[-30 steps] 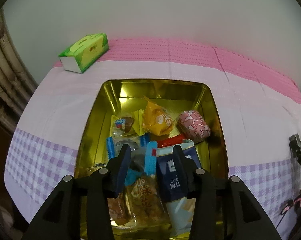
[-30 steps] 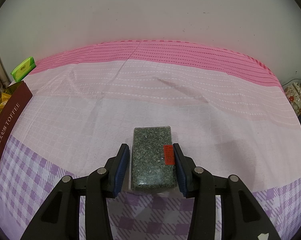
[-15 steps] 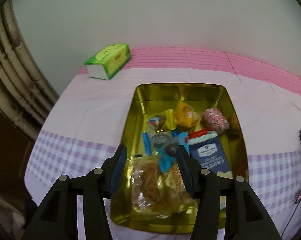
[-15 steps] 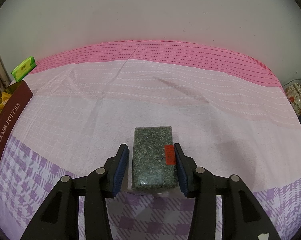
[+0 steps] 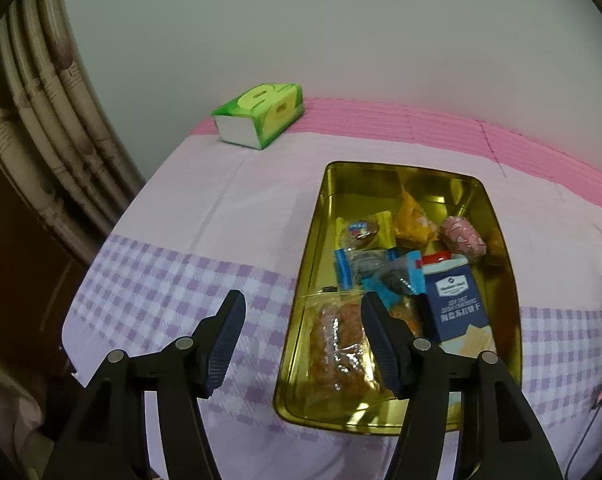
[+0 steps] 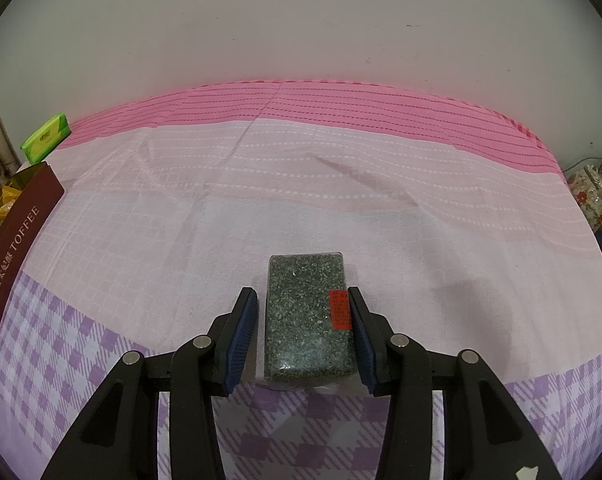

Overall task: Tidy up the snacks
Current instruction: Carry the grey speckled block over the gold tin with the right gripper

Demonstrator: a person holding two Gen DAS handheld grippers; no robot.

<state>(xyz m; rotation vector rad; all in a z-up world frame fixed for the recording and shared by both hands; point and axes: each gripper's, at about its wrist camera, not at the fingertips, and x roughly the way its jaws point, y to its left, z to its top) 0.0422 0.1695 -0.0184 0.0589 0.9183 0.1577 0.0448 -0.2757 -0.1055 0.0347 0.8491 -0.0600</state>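
Observation:
A gold tin (image 5: 313, 240) sits on the pink and purple cloth and holds several wrapped snacks, among them a blue cracker box (image 5: 455, 304) and a clear bag of orange snacks (image 5: 341, 344). My left gripper (image 5: 301, 328) is open and empty, above the tin's near left edge. In the right wrist view a dark green speckled packet with a red label (image 6: 307, 316) lies flat on the cloth. My right gripper (image 6: 301, 328) is open around it, the right pad at the packet's side and a gap on the left. The tin's dark red TOFFEE side (image 6: 13, 248) shows at far left.
A green tissue pack (image 5: 261, 120) lies at the back left by the wall, also seen in the right wrist view (image 6: 45, 138). Curtain folds (image 5: 41, 120) hang left of the table. The table's left and front edges are close. A floral object (image 6: 593, 196) stands at far right.
My left gripper has pulled up and left out of the tin, empty, and its jaws have opened wider. My right gripper has stayed around the green packet, opening slightly.

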